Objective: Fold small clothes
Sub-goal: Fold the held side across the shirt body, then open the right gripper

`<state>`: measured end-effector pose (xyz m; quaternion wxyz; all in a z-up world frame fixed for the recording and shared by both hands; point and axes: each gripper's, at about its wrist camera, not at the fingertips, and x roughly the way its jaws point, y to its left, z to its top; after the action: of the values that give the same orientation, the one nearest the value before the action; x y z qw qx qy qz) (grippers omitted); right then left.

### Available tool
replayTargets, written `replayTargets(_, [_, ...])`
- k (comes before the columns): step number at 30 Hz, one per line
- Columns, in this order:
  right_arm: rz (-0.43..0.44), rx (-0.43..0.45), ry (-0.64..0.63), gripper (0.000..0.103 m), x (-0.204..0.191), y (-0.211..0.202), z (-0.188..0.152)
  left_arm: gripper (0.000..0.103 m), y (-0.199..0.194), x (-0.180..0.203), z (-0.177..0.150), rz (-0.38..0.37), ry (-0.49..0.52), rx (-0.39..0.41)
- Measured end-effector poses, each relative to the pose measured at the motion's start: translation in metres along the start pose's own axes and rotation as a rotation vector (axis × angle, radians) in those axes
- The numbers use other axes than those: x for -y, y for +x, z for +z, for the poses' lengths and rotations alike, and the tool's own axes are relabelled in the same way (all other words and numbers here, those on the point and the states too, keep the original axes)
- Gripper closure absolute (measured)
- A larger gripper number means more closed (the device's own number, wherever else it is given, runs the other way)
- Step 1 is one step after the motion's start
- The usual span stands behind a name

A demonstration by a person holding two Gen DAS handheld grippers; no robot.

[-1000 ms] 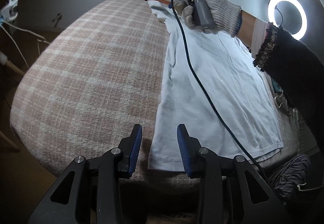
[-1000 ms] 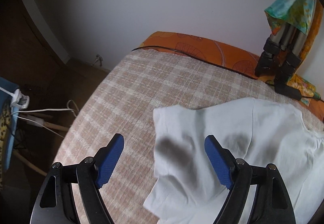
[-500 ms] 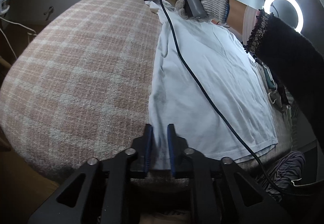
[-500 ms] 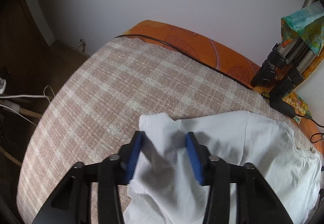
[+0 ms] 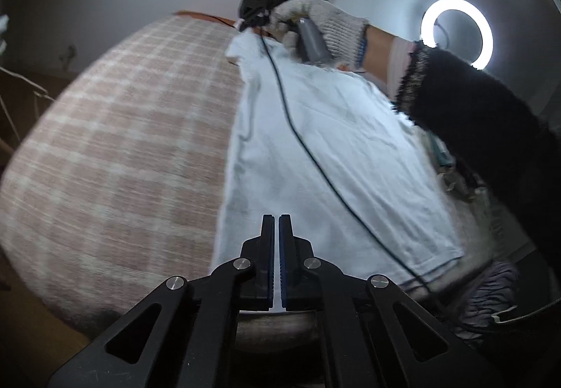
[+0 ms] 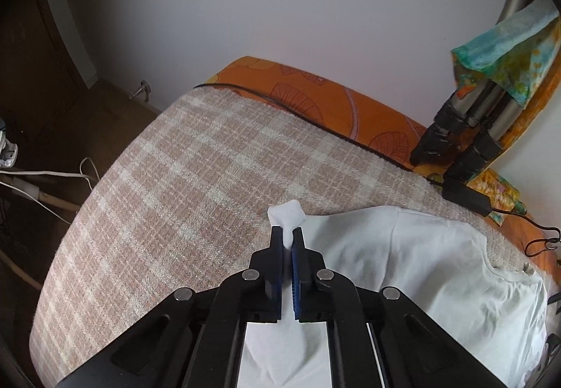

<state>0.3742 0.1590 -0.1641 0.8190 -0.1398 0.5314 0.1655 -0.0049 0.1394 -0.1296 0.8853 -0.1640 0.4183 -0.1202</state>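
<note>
Both the left gripper and right gripper are clamped on cloth, angled downward; the right is held by a gloved hand.

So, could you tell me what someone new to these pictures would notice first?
Most likely the white T-shirt spread flat on the pink plaid blanket, pinched at both ends of one side. The left gripper is shut on its bottom hem corner, and the right gripper, in a gloved hand, is shut on its sleeve tip. A glowing ring light stands out at the upper right of the left wrist view.
</note>
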Motion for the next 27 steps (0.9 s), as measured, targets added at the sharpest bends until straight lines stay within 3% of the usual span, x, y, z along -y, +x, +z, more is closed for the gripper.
replayTargets(2, [0.0,0.004,-0.004,0.102,0.001,-0.003,-0.002,0.1,-0.003,-0.005,0.001,0.071,-0.004,0.022])
replayTargets(4, [-0.006,0.009,-0.008,0.102,0.002,-0.006,-0.003,0.079,0.0,-0.013,0.001,0.104,-0.042,-0.013])
replayTargets(5, [-0.002,0.009,-0.003,0.102,0.002,-0.006,-0.002,0.06,0.002,-0.018,0.0,0.117,-0.065,-0.037])
replayTargets(6, [0.003,0.009,0.002,0.102,0.003,-0.005,-0.003,0.054,0.005,-0.02,-0.002,0.118,-0.072,-0.053])
replayTargets(10, [0.012,0.01,0.007,0.102,0.004,-0.008,-0.002,0.055,0.021,-0.014,-0.013,0.104,-0.007,-0.115])
replayTargets(11, [0.015,0.011,0.008,0.102,0.005,-0.008,-0.002,0.061,0.021,-0.012,-0.013,0.107,0.015,-0.099])
replayTargets(12, [0.016,0.012,0.011,0.102,0.005,-0.009,-0.001,0.085,0.023,-0.013,-0.012,0.087,0.017,-0.104])
replayTargets(13, [0.019,0.014,0.015,0.102,0.006,-0.009,0.0,0.097,0.026,-0.015,-0.011,0.081,0.005,-0.112])
replayTargets(14, [0.025,0.015,0.02,0.102,0.006,-0.009,0.0,0.102,0.026,-0.019,-0.011,0.068,-0.016,-0.107])
replayTargets(18, [0.031,0.023,0.018,0.102,0.009,-0.014,0.001,0.102,0.015,-0.015,-0.011,0.008,-0.031,-0.065])
replayTargets(27, [0.012,0.052,0.026,0.102,0.039,-0.036,-0.001,0.102,0.003,0.037,0.002,-0.109,0.105,0.004])
